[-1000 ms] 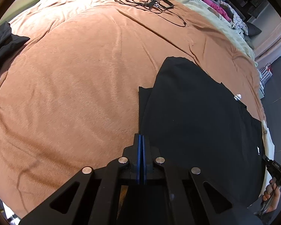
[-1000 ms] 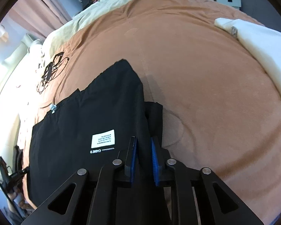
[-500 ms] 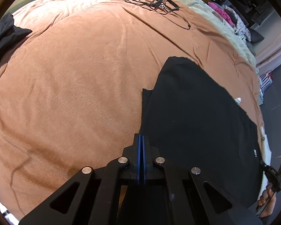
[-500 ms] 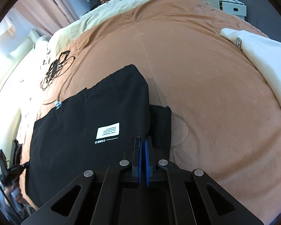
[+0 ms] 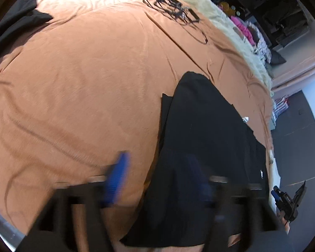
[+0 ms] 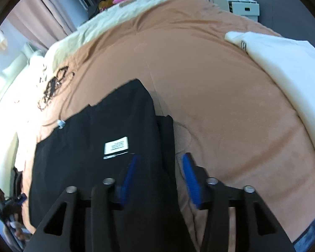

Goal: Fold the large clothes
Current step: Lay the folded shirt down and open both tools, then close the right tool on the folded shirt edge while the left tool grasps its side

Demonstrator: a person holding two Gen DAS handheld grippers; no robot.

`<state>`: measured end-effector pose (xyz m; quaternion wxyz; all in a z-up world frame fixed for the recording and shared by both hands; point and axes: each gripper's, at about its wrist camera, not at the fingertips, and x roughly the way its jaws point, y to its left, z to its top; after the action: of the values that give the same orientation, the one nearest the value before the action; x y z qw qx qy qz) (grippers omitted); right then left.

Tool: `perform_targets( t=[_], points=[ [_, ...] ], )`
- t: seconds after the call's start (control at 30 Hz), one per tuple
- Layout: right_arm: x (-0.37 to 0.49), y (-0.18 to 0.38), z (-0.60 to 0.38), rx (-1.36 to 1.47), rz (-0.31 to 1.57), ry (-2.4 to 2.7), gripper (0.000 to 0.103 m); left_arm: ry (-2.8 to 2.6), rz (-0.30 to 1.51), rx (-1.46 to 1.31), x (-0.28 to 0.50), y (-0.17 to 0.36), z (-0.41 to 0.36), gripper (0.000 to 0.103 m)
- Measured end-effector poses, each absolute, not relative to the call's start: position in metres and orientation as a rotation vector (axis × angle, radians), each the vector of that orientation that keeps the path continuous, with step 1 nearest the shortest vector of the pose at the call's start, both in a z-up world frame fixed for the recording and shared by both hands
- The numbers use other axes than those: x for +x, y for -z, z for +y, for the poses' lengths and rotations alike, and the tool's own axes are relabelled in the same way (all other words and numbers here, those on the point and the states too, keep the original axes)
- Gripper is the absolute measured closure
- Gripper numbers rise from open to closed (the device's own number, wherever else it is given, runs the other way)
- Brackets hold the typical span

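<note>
Black garment lies folded flat on the near part of the bed, over the brown cover; white label faces up. Long axis runs left to right along the near edge, with a narrower folded end pointing far. Left gripper jaws spread wide, holding nothing; right gripper jaws parted astride the garment's right edge, not clamped. Judgement: soft, limp, light cloth; best pinched at the near corners.

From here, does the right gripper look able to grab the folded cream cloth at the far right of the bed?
Probably yes. The right gripper has its jaws open and holds nothing, and only bare brown bedspread lies between it and the cream cloth. It would need a clear reach across.
</note>
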<state>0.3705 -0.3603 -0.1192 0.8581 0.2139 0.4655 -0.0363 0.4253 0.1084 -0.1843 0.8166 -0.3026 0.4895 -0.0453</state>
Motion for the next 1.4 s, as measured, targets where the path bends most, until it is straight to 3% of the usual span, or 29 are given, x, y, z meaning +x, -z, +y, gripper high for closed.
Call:
perform_targets(
  t=[0.5,1.07,1.27,1.4],
  points=[
    [0.328,0.095,-0.253,0.368,1.01,-0.114,0.055,0.168,1.104,-0.733,0.382,0.215,0.104,0.029],
    [0.304,0.137,-0.128,0.225,1.158,-0.291,0.073,0.255,1.147,-0.857,0.37,0.242,0.092,0.044],
    [0.293,0.172,-0.111,0.183,1.289,-0.28,0.081,0.23,1.142,-0.881,0.378,0.249,0.089,0.07],
    [0.296,0.162,-0.113,0.194,1.264,-0.286,0.082,0.204,1.126,-0.89,0.373,0.248,0.087,0.079]
  ],
)
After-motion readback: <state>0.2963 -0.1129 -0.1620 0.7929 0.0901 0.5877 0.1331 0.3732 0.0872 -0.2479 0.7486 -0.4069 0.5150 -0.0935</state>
